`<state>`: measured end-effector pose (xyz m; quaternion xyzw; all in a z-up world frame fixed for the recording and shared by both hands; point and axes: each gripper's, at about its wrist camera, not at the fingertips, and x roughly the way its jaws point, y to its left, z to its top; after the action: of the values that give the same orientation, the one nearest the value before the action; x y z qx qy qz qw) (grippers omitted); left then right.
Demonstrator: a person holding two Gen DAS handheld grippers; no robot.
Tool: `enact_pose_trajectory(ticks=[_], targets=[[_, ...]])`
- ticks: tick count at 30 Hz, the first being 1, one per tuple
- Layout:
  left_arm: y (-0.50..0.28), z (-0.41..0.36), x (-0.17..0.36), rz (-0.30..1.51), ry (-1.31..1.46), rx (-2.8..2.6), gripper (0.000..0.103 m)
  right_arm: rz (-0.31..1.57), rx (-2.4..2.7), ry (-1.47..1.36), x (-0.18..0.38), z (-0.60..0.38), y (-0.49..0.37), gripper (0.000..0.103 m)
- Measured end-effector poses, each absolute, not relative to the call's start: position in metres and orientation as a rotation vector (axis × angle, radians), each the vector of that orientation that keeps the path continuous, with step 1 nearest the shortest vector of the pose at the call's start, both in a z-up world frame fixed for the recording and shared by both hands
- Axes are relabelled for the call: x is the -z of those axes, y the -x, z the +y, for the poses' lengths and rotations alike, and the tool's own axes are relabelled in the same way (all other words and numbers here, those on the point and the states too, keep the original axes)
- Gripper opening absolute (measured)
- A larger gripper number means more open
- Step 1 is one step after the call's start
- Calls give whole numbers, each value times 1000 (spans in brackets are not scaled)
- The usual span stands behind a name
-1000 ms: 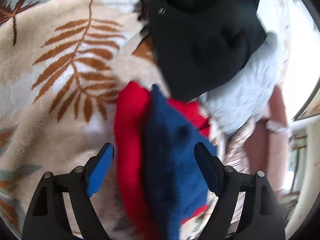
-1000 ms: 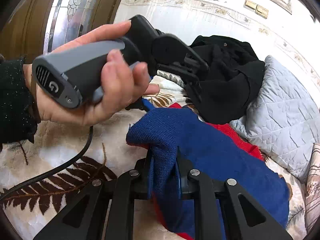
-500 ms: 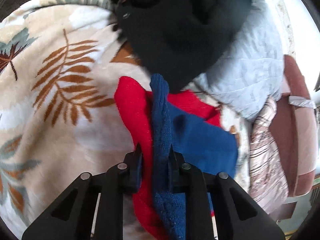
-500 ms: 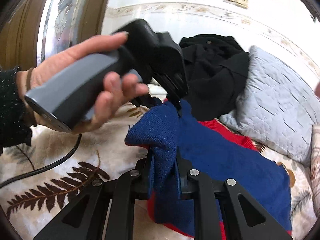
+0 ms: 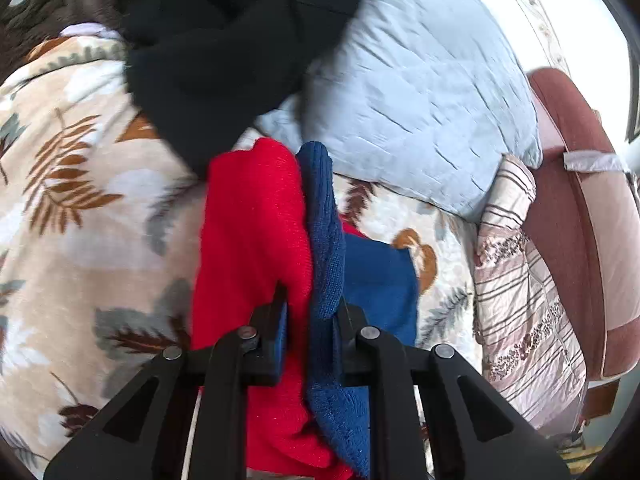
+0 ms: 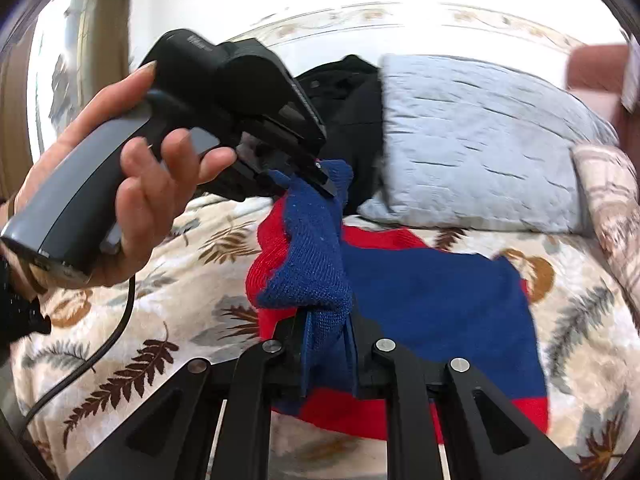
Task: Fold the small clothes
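Between the two black fingers of the left gripper (image 5: pixel 310 320), at 6 o'clock in the left wrist view, a bunched edge of the red and blue knitted garment (image 5: pixel 256 240) is clamped tight; these jaws have just been closing and now press on the cloth from both sides. From the fingertips the fabric runs up toward 12 o'clock, red on the left, a blue ridge down the middle, a flat blue panel toward 3 o'clock.

At 6 o'clock in the right wrist view, the right gripper (image 6: pixel 326 336) pinches another fold of the same garment (image 6: pixel 432 300), its jaws drawn together on blue knit. From there the lifted edge rises toward 12 o'clock to the left gripper (image 6: pixel 320 176), which bites it near the frame's centre. A hand (image 6: pixel 132 200) at 9 o'clock holds that gripper by its grey handle, and a dark cable (image 6: pixel 104 344) trails toward 7 o'clock. The rest of the garment lies spread toward 4 o'clock, blue with a red border.

Under the garment lies a cream blanket with brown and grey leaf prints (image 5: pixel 80 208). A black garment (image 5: pixel 224 60) sits at 12 o'clock, touching the red edge. A pale blue quilted pillow (image 5: pixel 420 100) lies at 1 o'clock, a striped cushion (image 5: pixel 520 300) at 4 o'clock, and a reddish-brown padded furniture edge (image 5: pixel 568 220) at 3 o'clock.
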<state>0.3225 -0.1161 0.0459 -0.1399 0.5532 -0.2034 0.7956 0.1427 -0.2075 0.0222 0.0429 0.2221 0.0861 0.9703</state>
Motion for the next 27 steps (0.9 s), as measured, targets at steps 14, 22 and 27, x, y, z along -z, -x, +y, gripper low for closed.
enact_pose_trajectory(ticks=[14,22,27], targets=[[-308,-255,-23,1263,176,505,14,601,-129,-709,8,-352,-132,13],[-312,-296,27,1342,136,478,16,751,-92,-968,52,-388,-144,14],[-309,-297,22,1337,175,507,36,805,-77,-1009,65,-389,-153,18]])
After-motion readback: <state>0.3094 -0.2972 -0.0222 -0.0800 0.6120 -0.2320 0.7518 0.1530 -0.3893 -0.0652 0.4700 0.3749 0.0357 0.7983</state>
